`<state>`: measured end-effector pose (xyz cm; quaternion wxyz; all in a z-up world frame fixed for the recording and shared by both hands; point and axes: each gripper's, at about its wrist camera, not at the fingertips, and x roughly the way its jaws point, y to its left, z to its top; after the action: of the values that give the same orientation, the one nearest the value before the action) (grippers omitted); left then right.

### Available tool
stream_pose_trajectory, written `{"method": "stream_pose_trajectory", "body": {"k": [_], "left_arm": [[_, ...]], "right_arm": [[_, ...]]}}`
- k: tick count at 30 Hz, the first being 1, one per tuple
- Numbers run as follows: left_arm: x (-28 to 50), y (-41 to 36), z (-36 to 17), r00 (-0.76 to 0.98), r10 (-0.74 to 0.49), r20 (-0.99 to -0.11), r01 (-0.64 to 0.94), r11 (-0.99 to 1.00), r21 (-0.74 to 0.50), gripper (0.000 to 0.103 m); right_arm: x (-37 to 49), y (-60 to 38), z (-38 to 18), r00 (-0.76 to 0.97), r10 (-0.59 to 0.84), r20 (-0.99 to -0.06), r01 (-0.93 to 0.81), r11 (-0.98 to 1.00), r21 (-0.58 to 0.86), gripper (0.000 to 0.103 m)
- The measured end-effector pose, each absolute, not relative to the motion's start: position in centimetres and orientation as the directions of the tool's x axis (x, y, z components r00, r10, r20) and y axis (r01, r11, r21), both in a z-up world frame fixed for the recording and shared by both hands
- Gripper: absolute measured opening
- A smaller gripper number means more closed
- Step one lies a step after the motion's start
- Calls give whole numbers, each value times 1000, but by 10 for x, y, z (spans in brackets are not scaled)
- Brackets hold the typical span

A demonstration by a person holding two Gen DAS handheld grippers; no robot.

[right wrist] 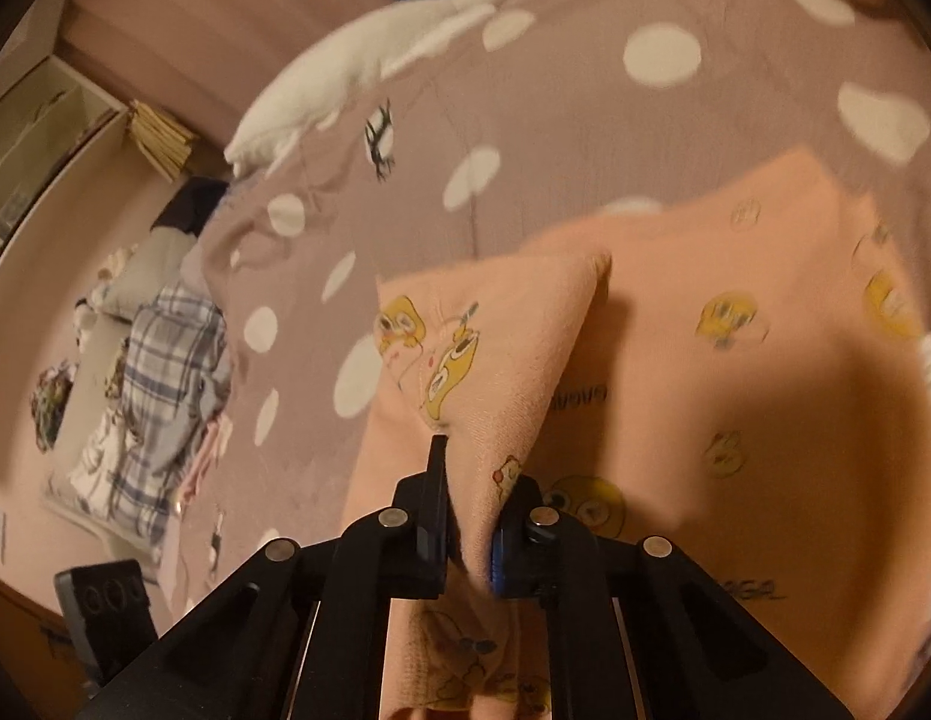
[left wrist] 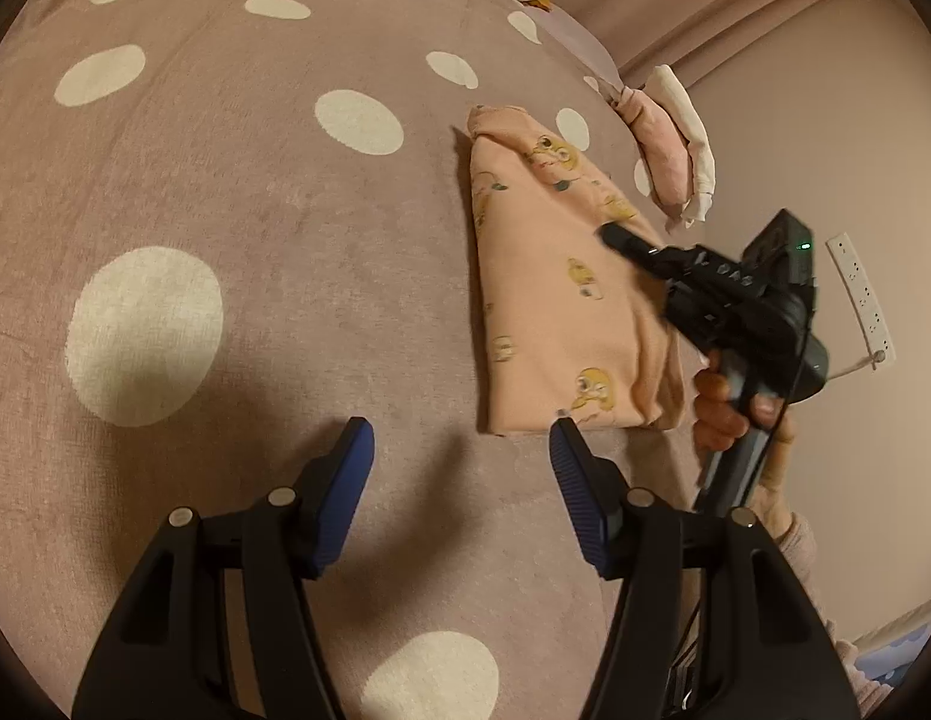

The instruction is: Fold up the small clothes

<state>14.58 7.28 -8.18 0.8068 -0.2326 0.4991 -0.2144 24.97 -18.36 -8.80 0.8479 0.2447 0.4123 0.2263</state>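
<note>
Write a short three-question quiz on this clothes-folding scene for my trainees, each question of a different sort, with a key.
1. True or false: the left gripper is clamped on the peach garment.
2. What does the right gripper hold? A) a white sock B) a fold of the peach garment C) nothing
3. Fill in: the bedspread under the garment is mauve with cream ____.

Key: 1 false, its jaws stand open over the bedspread, near the garment's corner. 2 B. 3 dots.
</note>
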Motion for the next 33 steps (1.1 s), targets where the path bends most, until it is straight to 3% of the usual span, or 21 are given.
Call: {"method": "stream_pose_trajectory", "body": {"k": [10, 22, 26, 31, 33], "left_arm": [[154, 47, -81, 381, -589, -713, 164, 802, -574, 61], [179, -8, -71, 329, -574, -750, 259, 818, -513, 61], [187, -32, -65, 332, -565, -755, 306, 822, -480, 61], [193, -61, -60, 350, -562, -749, 370, 818, -441, 59], [196, -72, -61, 354, -560, -749, 386, 817, -429, 59]], "right_arm": [[243, -235, -50, 641, 454, -618, -135, 860, 492, 10], [249, -268, -89, 601, 391, -697, -13, 877, 480, 10], [241, -283, -92, 626, 400, -670, 19, 851, 525, 11], [225, -286, -67, 724, 214, -656, 56, 929, 365, 13], [221, -282, -56, 746, 235, -623, 0, 935, 353, 13]]}}
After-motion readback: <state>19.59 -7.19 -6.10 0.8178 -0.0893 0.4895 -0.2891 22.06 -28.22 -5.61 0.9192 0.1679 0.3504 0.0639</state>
